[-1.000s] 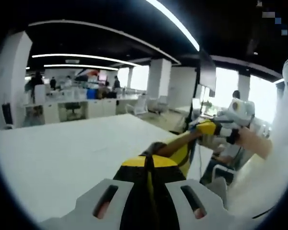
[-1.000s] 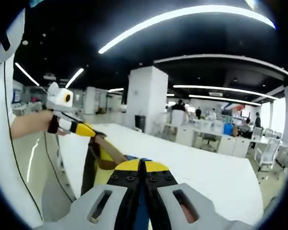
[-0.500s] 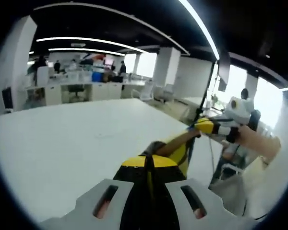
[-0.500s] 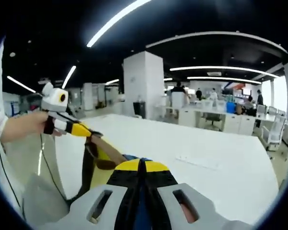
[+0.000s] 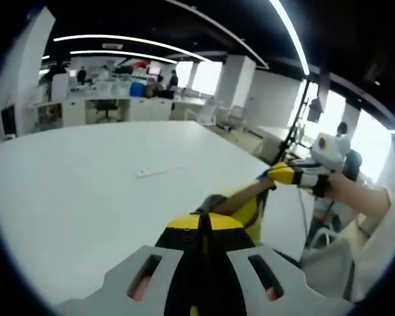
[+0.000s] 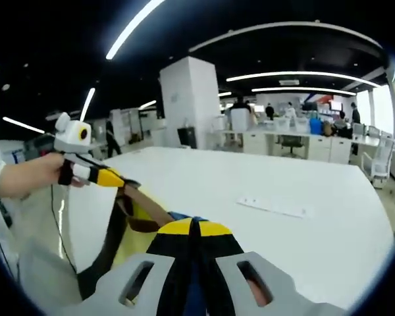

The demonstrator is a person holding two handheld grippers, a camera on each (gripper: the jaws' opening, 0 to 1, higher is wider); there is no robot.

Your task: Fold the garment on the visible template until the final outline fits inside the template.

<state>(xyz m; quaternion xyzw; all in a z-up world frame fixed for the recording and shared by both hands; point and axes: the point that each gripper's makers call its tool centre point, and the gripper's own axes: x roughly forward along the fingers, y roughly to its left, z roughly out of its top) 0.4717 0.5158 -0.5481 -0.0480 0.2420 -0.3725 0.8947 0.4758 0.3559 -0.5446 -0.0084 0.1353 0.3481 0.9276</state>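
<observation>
Both views have tipped down toward the white table [image 5: 85, 191], so I'm lowering the garment [image 5: 247, 201], stretched at lower centre between my left gripper [image 5: 204, 227] and right gripper [image 6: 194, 230], both clamped on it.

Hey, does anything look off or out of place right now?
Yes. The garment hangs stretched in the air between the left tongs and right tongs, above the white table rather than lying flat on it. No folding template is visible.

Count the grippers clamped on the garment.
2. The left gripper is shut on one end of the garment; the right gripper is shut on the other.
</observation>
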